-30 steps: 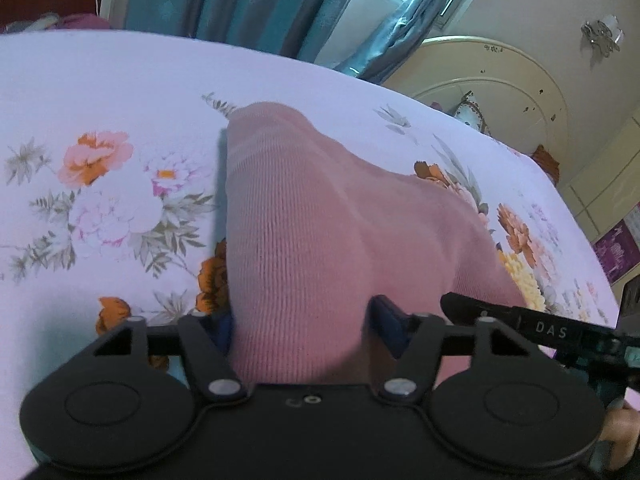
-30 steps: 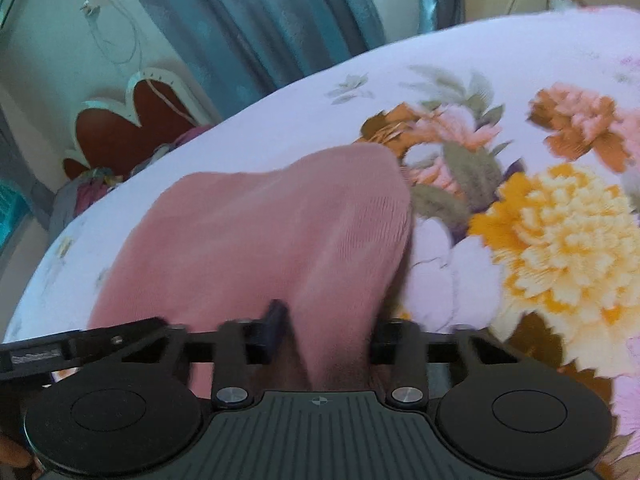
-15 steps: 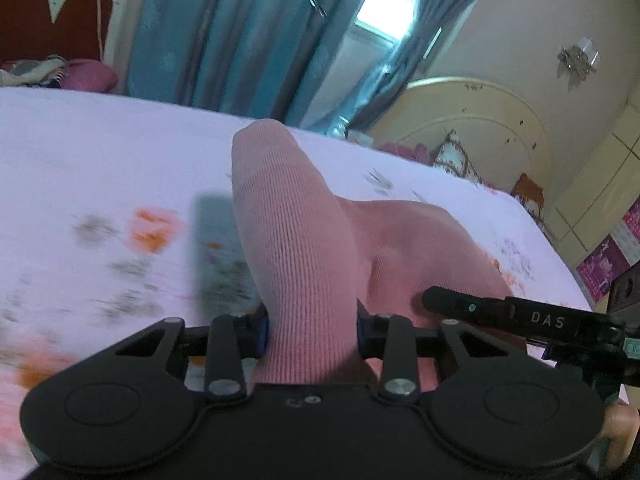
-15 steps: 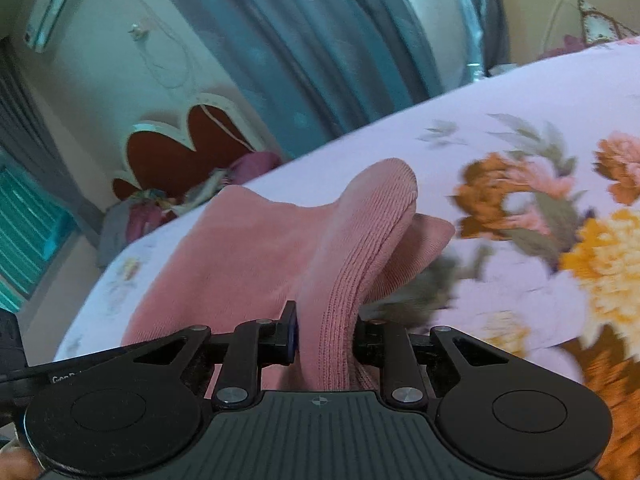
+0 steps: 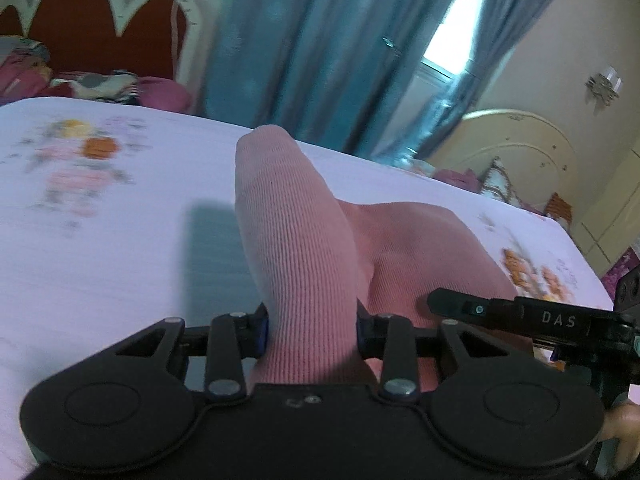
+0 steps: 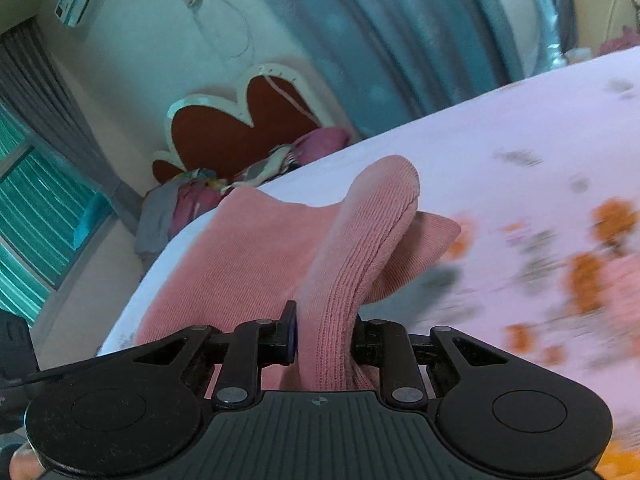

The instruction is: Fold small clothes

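Left wrist view: left gripper is clamped tighter on pink garment.
Right gripper: garment edge pinched.
Change: both edges are lifted off the bed; fold is judged underway.

You see a salmon-pink ribbed garment on a pale lilac sheet printed with orange flowers. Your curtains are teal, the headboard red-brown

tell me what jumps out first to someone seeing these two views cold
The pink knit garment dominates both views: each gripper, left gripper and right gripper, is shut on a bunched fold of it, lifted above the floral bedsheet. Behind, teal curtains hang by a bright window, with a red scalloped headboard at the bed's far side.
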